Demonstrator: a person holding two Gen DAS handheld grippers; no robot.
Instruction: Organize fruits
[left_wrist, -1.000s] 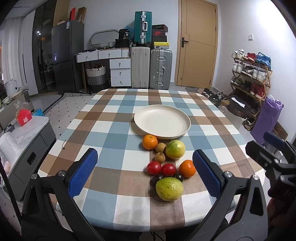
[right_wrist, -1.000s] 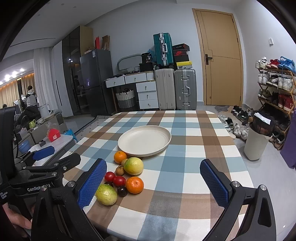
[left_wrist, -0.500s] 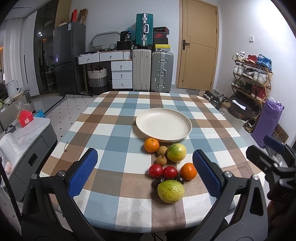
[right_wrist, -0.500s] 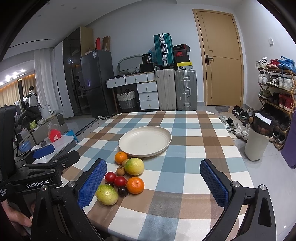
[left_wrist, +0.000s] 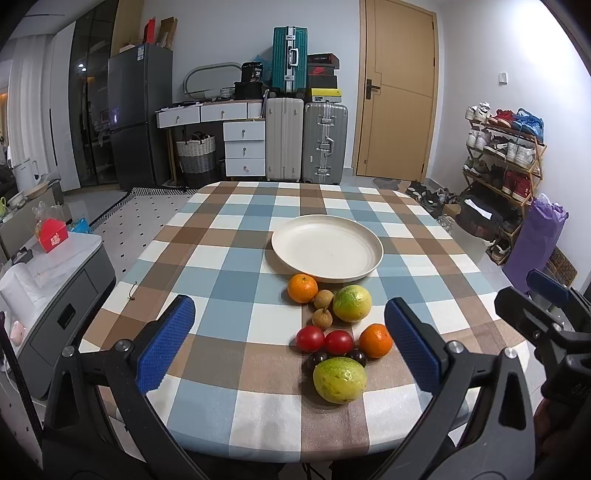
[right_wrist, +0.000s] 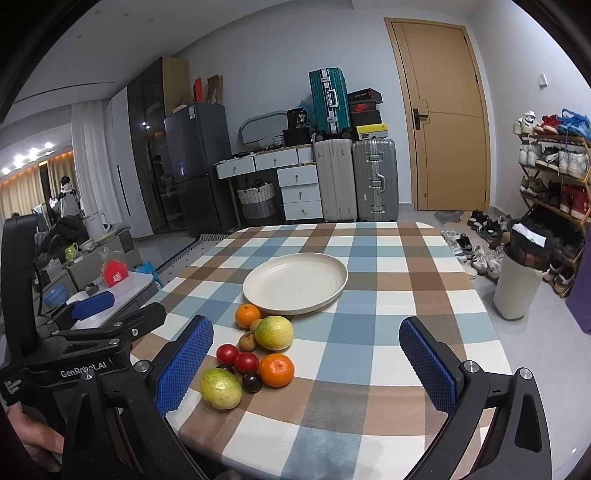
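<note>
My left gripper (left_wrist: 288, 343) and right gripper (right_wrist: 306, 362) hover with fingers spread wide and empty above the near edge of the checked counter (left_wrist: 229, 280), where the fruits (left_wrist: 334, 332) cluster just near of the empty cream plate (left_wrist: 327, 248).

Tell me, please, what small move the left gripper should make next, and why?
Probably lower the left gripper toward the nearest green fruit and centre its open fingers around it. The plate is still bare, all the fruit sits in a cluster on the tablecloth in front of it, and both grippers are open and holding nothing; that fruit lies closest.
</note>
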